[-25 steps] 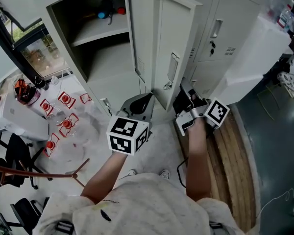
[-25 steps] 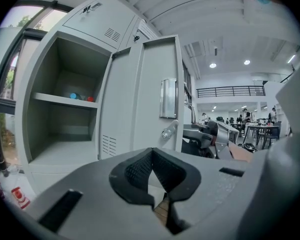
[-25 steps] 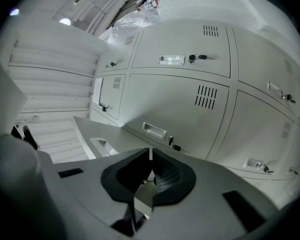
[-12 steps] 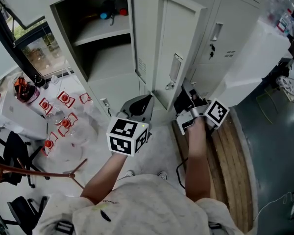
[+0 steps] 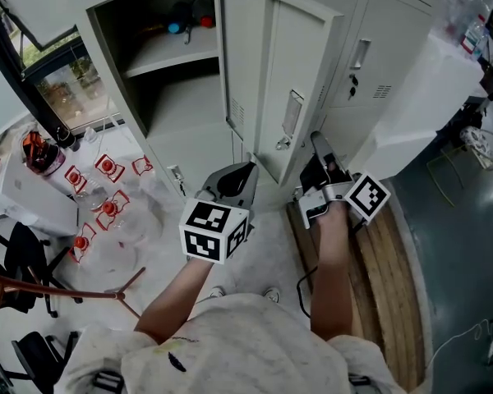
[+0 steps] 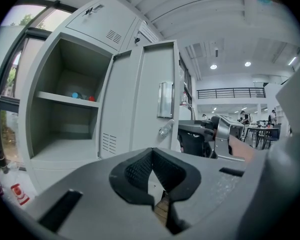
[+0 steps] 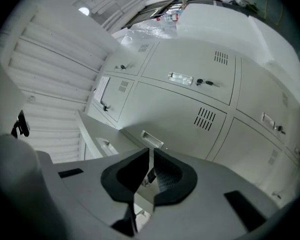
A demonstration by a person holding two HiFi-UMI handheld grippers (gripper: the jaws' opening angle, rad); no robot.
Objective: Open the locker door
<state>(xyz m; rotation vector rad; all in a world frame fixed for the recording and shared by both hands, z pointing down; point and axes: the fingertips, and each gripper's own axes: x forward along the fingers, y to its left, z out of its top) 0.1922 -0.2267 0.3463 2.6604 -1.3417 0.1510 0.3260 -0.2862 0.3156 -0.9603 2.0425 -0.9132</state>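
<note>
The grey locker door [image 5: 300, 64] stands swung wide open, its outer face with the recessed handle [image 5: 292, 113] and lock knob [image 5: 281, 144] turned to the right. The open compartment [image 5: 160, 97] shows a shelf with small red and blue items [image 6: 82, 96]. My right gripper [image 5: 316, 138] sits just right of the door's free edge, tilted upward. Its jaws are almost together with only a thin slit [image 7: 150, 156], and I see nothing between them. A handle recess [image 7: 152, 140] lies just past them. My left gripper [image 5: 245, 168] hangs shut and empty [image 6: 151, 154] in front of the door [image 6: 152, 109].
Closed lockers [image 5: 370, 56] continue to the right, next to a large white block [image 5: 419, 97]. Wooden boards [image 5: 386, 277] lie on the floor under my right arm. Plastic bottles with red labels [image 5: 107, 187] and office chairs [image 5: 25, 261] crowd the floor at the left.
My right gripper has tipped upward and rolled a little, so its fingers now show higher beside the door's edge. The left gripper and the door have stayed put.
</note>
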